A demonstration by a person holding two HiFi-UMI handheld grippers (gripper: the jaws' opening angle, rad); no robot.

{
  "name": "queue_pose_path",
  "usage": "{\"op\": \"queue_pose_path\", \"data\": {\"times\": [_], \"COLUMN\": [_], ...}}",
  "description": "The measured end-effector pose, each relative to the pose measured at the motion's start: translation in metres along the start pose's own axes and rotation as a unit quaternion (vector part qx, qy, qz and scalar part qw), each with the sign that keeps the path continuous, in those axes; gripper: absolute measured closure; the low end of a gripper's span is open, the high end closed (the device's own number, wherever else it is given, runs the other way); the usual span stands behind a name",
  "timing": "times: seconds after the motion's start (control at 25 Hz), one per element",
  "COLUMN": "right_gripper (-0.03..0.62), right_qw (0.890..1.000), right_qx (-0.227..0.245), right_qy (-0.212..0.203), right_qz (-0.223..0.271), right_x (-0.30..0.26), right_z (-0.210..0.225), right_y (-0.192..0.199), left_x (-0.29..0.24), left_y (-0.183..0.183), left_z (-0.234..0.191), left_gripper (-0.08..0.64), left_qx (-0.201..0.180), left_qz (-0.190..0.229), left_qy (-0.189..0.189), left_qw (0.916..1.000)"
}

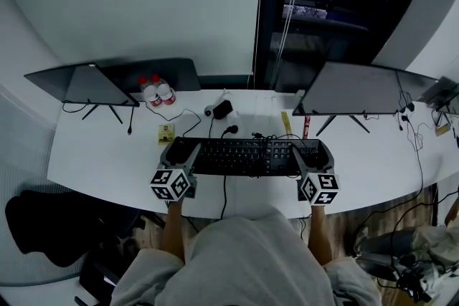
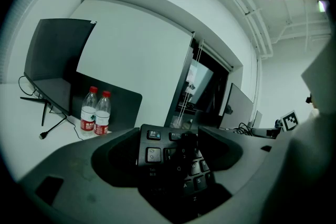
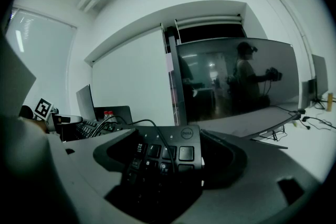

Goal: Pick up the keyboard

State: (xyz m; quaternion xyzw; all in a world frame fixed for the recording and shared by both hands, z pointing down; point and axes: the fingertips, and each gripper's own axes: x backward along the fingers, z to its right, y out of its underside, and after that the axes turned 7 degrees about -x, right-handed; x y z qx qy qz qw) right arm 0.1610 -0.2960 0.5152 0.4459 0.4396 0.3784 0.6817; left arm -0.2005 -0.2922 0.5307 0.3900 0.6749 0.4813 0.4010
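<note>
A black keyboard (image 1: 244,156) lies lengthwise along the front of the white desk (image 1: 100,154). My left gripper (image 1: 179,148) holds its left end and my right gripper (image 1: 312,150) holds its right end. In the left gripper view the Esc corner of the keyboard (image 2: 168,157) fills the gap between the jaws of the left gripper (image 2: 170,147). In the right gripper view the keyboard's numpad end (image 3: 163,157) sits between the jaws of the right gripper (image 3: 168,155), with a black cable (image 3: 157,134) draped over its keys. Whether the keyboard rests on the desk or is off it, I cannot tell.
Two dark monitors (image 1: 90,86) (image 1: 358,89) stand at the back left and back right. Two water bottles (image 1: 156,92) stand between them, near a black adapter (image 1: 222,110) with cables. A yellow card (image 1: 166,132) lies behind the keyboard's left end. A black chair (image 1: 50,222) sits at lower left.
</note>
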Motion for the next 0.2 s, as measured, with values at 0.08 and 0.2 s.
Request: {"op": "queue_pose_path", "data": {"times": [0.08, 0.2], "right_gripper": [0.219, 0.219], "right_qw": [1.0, 1.0], "right_qx": [0.0, 0.0], "right_qy": [0.0, -0.001], "right_qz": [-0.002, -0.003], "right_x": [-0.0011, -0.003], "right_z": [-0.0001, -0.0004], "right_y": [0.0007, 0.0019], "left_x": [-0.0004, -0.0013], "left_y": [0.0006, 0.002], "left_z": [-0.001, -0.0026], "left_gripper": [0.239, 0.239], "left_qx": [0.001, 0.003], "left_qz": [-0.001, -0.002], "left_qy": [-0.001, -0.003], "left_qw": [1.0, 1.0]}}
